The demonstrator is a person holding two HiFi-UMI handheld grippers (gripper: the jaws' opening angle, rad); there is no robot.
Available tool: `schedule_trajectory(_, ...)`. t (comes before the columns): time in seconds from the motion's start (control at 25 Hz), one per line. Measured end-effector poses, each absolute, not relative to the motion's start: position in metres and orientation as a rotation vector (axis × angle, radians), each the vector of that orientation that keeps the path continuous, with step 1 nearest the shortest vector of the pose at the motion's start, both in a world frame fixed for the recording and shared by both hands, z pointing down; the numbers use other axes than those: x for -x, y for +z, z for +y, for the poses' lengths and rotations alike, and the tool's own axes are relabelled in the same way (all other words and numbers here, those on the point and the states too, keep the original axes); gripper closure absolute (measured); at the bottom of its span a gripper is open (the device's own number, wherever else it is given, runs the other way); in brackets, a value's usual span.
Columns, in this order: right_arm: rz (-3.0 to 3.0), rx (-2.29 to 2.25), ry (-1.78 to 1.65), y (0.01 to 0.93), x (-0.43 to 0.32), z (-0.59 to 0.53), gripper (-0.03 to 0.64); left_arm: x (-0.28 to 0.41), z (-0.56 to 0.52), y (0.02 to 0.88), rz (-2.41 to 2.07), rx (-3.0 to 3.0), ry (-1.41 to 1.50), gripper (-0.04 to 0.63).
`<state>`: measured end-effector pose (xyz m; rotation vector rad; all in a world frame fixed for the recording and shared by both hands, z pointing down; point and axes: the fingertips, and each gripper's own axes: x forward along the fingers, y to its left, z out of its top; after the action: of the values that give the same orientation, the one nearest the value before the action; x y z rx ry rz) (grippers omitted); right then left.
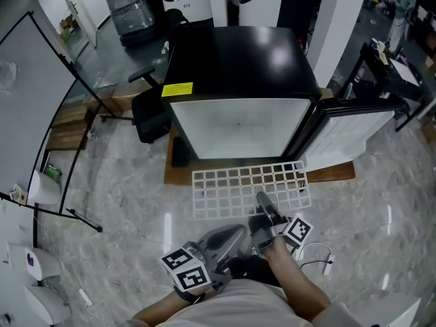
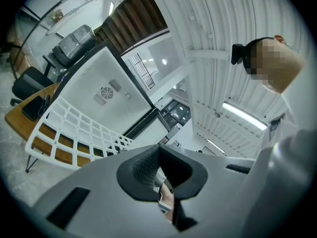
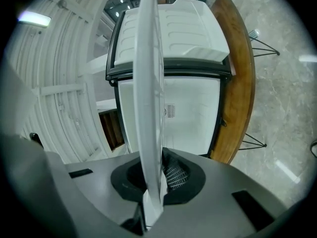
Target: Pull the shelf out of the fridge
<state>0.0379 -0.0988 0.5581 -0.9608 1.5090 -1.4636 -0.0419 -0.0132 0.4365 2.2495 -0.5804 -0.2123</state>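
The right claw [image 3: 153,175] pinches the near edge of the shelf [image 1: 248,189], likely light and stiff, just before the fridge [image 1: 238,80]; the left claw [image 2: 161,170] sits closed, empty.

The fridge [image 1: 238,67] is a small black box with a glossy top. Its door [image 1: 354,131] is swung open to the right, baring a white cavity. It stands on a low wooden platform [image 1: 334,172], close to the front edge. The shelf [image 1: 231,189], a white grid, is fully out and roughly level over that front edge. Its near edge is clamped in the right gripper [image 1: 262,199].
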Motion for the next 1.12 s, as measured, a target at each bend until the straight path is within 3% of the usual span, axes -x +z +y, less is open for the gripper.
schedule_trajectory(1.12,1.587,0.815,-1.561,0.528,-0.083,-0.026,0.575,-0.045,0.012,0.408,-0.575,-2.322,-0.233,0.589)
